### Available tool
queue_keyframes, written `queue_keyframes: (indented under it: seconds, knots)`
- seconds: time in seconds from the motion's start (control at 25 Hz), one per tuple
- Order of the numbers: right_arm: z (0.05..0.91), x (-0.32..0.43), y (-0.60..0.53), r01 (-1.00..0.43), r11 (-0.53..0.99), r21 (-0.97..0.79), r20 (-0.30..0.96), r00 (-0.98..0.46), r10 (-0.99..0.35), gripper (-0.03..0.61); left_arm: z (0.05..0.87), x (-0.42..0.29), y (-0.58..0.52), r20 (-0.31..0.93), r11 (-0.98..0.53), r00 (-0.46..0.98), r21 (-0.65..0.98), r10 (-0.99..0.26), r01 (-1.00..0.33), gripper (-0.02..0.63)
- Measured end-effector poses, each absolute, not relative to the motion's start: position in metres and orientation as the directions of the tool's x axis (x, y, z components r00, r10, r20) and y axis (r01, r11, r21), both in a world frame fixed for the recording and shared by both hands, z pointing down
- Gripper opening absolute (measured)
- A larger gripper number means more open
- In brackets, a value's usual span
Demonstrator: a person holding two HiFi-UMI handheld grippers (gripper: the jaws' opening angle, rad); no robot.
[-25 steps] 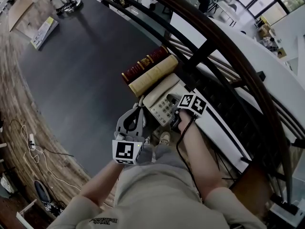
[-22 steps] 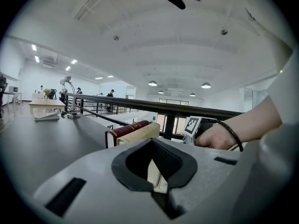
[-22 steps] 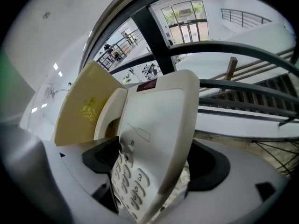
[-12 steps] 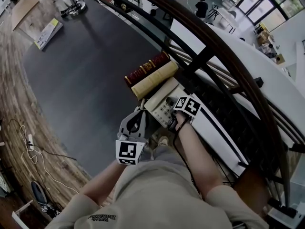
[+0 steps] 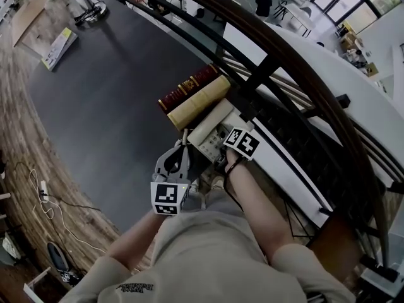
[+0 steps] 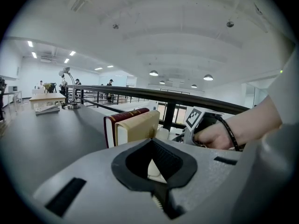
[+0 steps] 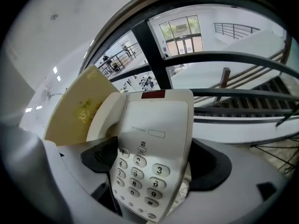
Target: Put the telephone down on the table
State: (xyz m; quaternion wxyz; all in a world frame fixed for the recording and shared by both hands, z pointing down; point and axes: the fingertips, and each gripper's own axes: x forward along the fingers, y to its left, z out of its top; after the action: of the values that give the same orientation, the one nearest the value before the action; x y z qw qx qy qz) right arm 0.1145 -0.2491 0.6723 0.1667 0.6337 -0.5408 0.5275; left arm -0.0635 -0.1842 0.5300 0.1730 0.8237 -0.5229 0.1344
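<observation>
1. The right gripper (image 7: pixel 155 166) has its jaws spread wide, with the telephone (image 7: pixel 154 134) between them. The right-hand pad stands clear of the telephone's side, with a gap showing. The left-hand pad sits close by the handset edge, and I cannot tell whether it touches.
2. The telephone's long axis runs along the line of these jaws, straight away from the gripper. The keypad end lies deep between the jaws. The end with the red strip points out past the tips toward the railing (image 7: pixel 154 55).
3. Its keys face up, and the handset rests in its cradle along the side nearest the left-hand jaw, parallel to the body.
4. In the head view the telephone lies on the dark table (image 5: pixel 113 93), at the edge by the railing.
5. Just outside the left-hand jaw stands a beige book (image 5: pixel 197 103), running the same way as the handset. A red book (image 5: pixel 186 87) presses against its far side.
6. The left gripper (image 6: pixel 151 143) has its jaws together on nothing. Ahead of its tips stand the two books, and a cream sliver of the telephone shows through the loop behind the tips. Ahead and to the right is the person's right hand (image 6: pixel 212 136).
</observation>
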Motion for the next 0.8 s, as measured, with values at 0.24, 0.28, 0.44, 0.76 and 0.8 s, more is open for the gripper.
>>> queue_keyframes:
  seconds: [0.24,0.28,0.44,0.76,0.8]
  knots:
    - [0.675,0.113,-0.249,-0.835,-0.381,-0.397,0.842,-0.166,-0.514,0.437,0.53,-0.054,-0.185,0.411,-0.411,0.425,0.127,-0.807,-0.903,0.003]
    - [0.675,0.114,-0.247,-0.833,-0.386,-0.396,0.843,-0.163,-0.513,0.437,0.529,-0.052,-0.185,0.408,-0.414,0.429,0.13,-0.806,-0.901,0.003]
    - [0.672,0.12,-0.238,-0.827,-0.395,-0.4,0.842,-0.161,-0.514,0.436,0.531,-0.052,-0.182,0.425,-0.417,0.429,0.128,-0.797,-0.9,0.003]
    - [0.631,0.137,-0.236,-0.833,-0.331,-0.443,0.792,-0.19,-0.581,0.433,0.506,-0.045,-0.185,0.419,-0.424,0.45,0.158,-0.789,-0.892,0.003]
    - [0.623,0.139,-0.237,-0.836,-0.317,-0.448,0.78,-0.191,-0.596,0.431,0.503,-0.045,-0.186,0.419,-0.42,0.447,0.162,-0.79,-0.893,0.003]
